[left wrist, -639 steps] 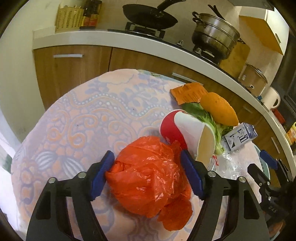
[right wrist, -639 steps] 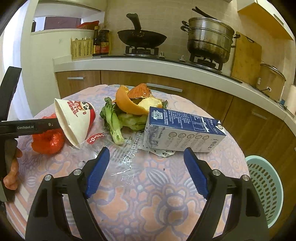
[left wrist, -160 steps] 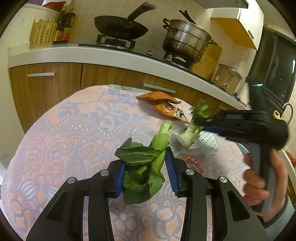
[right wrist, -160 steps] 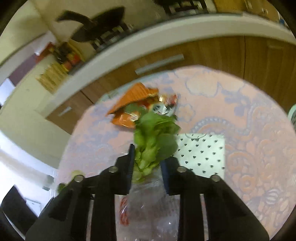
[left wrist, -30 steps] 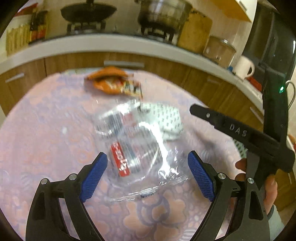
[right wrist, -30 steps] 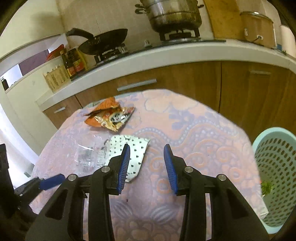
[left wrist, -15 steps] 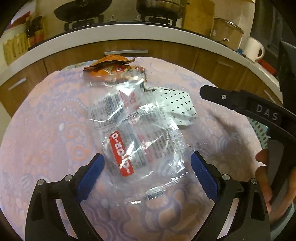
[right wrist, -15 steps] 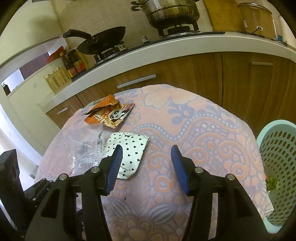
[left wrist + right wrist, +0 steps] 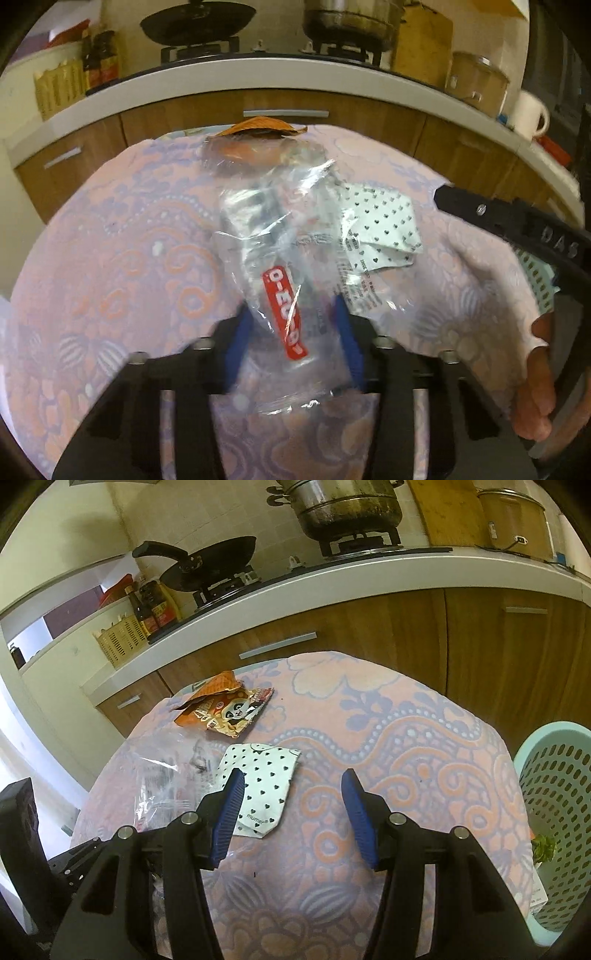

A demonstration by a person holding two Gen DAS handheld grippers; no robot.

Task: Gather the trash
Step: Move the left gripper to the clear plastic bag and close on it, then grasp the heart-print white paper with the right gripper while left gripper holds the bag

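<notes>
We are mid-pickup; our left gripper [image 9: 293, 325], jaws just closing, pinches the clear plastic wrapper [image 9: 284, 266] lying just beside the heart-print packet [image 9: 264, 786]; our right gripper [image 9: 291, 812] hangs open, empty; next, lift toward the basket [image 9: 554, 812].

Right of the heart-print packet [image 9: 264, 781]: bare tablecloth [image 9: 406, 760] up to the basket [image 9: 554, 794]. Left: blocked by clear plastic wrapper [image 9: 166, 775]. Behind: orange snack bag [image 9: 225, 709].

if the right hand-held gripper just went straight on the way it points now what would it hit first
Probably bare tablecloth. The right hand-held gripper is open and tilts down at it; the heart-print packet lies just left of that line, though depth is unclear.
</notes>
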